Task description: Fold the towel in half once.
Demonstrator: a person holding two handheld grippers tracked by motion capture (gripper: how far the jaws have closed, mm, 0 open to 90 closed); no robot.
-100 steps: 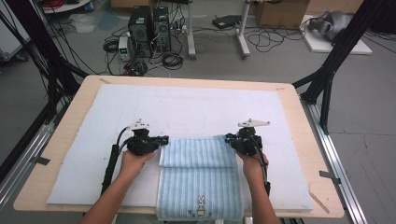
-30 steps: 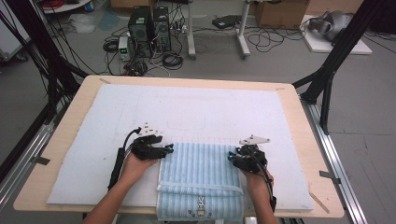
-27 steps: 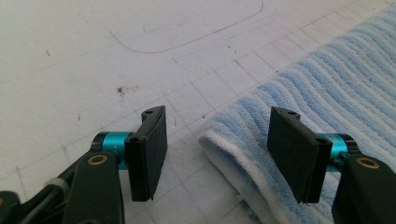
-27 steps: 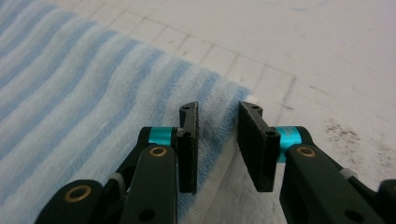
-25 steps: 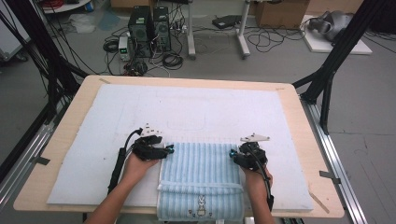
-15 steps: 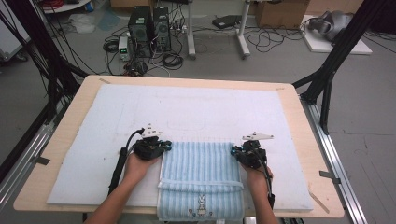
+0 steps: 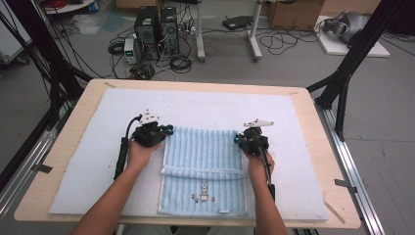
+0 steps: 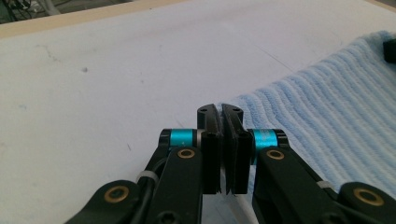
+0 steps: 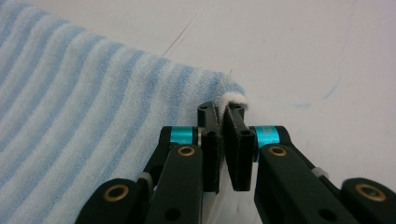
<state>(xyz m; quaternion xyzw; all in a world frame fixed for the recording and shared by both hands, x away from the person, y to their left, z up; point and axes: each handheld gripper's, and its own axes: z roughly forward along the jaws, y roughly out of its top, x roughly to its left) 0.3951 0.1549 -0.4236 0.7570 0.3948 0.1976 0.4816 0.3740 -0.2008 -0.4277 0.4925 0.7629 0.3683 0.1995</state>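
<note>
the left gripper (image 7: 165, 131) is pinched tight on the far left corner of the striped blue towel (image 7: 205, 166), which spreads rightward from its jaws across the white mat (image 7: 88, 161). the right gripper (image 7: 238, 139) is clamped on the far right corner, the cloth's white hem bunched between its jaws.

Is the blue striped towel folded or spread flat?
Folded: the towel shows a doubled layer, its white edge lying across the middle above the bunny motif.
</note>
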